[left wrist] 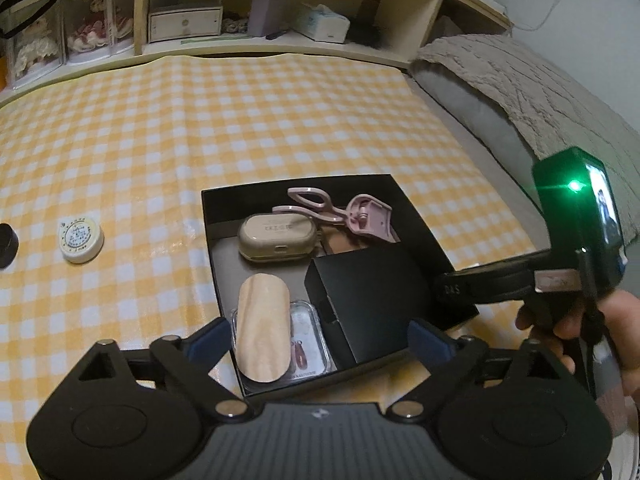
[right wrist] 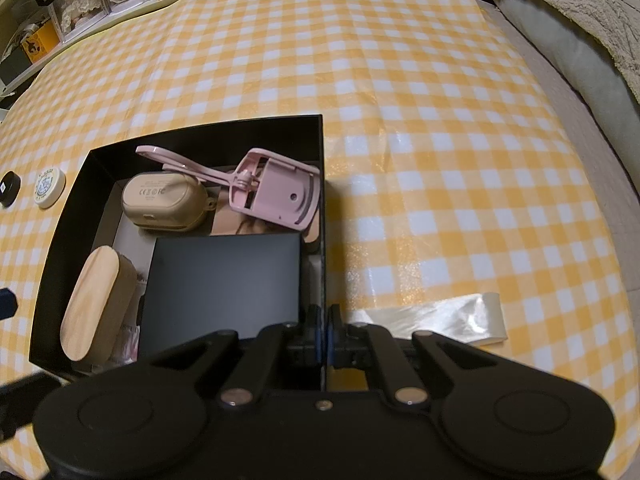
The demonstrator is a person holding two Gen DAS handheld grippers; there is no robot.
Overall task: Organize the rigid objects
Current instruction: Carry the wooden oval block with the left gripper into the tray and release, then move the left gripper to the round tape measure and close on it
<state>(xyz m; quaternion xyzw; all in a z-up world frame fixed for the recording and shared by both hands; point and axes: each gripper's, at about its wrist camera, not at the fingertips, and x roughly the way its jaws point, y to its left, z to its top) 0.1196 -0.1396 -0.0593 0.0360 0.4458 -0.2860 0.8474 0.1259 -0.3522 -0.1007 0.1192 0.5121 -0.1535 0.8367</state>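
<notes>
An open black box (left wrist: 208,216) (right wrist: 72,216) lies on the yellow checked cloth. It holds a pink eyelash curler (left wrist: 352,216) (right wrist: 272,188), a beige earbud case (left wrist: 276,238) (right wrist: 164,200), a wooden oval brush (left wrist: 262,328) (right wrist: 96,300), a clear plastic case (left wrist: 308,332) and a small black carton (left wrist: 372,292) (right wrist: 224,280). My left gripper (left wrist: 316,342) is open wide over the box's near edge; the brush lies between its fingers, untouched. My right gripper (right wrist: 324,316) (left wrist: 444,286) is shut on the box's right wall.
A white round tin (left wrist: 81,240) (right wrist: 49,188) and a black round jar (left wrist: 6,246) (right wrist: 9,188) sit on the cloth left of the box. A glossy plastic strip (right wrist: 440,320) lies right of it. Shelves (left wrist: 240,44) run along the back; a grey pillow (left wrist: 480,112) lies right.
</notes>
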